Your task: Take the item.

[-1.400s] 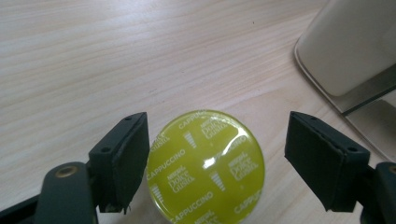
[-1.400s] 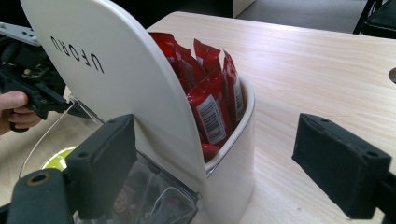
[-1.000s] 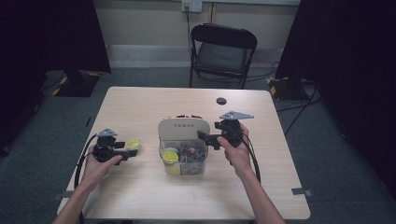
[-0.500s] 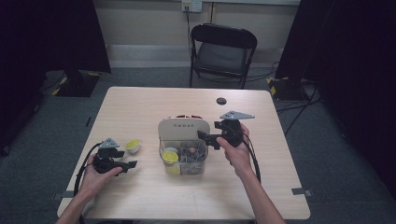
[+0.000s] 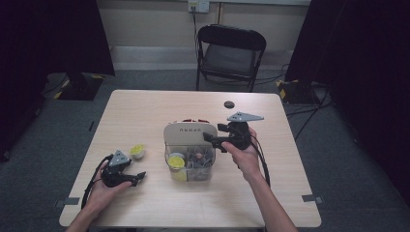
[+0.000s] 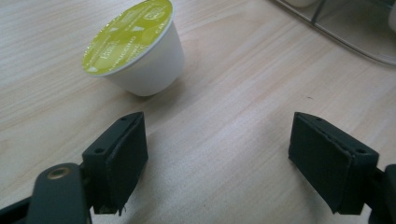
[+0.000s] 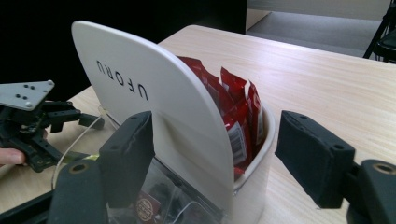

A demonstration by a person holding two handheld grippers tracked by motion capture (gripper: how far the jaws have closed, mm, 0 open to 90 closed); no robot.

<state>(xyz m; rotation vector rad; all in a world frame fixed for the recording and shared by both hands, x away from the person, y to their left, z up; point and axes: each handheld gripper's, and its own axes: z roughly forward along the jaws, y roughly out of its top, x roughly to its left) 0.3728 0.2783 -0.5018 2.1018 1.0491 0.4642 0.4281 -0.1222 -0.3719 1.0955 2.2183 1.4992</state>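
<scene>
A white coffee capsule with a lime-green foil lid (image 5: 138,151) (image 6: 135,51) stands free on the wooden table (image 5: 145,116), tilted. My left gripper (image 5: 139,177) (image 6: 238,154) is open just nearer the person than the capsule, with nothing between its jaws. A clear organizer box (image 5: 190,162) with a raised white lid (image 7: 154,98) marked UFORU sits mid-table; it holds capsules in front and red sachets (image 7: 233,107) behind the lid. My right gripper (image 5: 208,137) (image 7: 219,158) is open at the box's right side, one jaw on each side of the lid's edge.
A small black round object (image 5: 228,104) lies on the far part of the table. A black folding chair (image 5: 231,48) stands beyond the far edge. The clear box's corner (image 6: 350,28) lies ahead-right of the left jaws. Black curtains flank the room.
The left gripper has drawn back toward the person and the table's near edge, leaving the capsule on the table. The right gripper has stayed at the box.
</scene>
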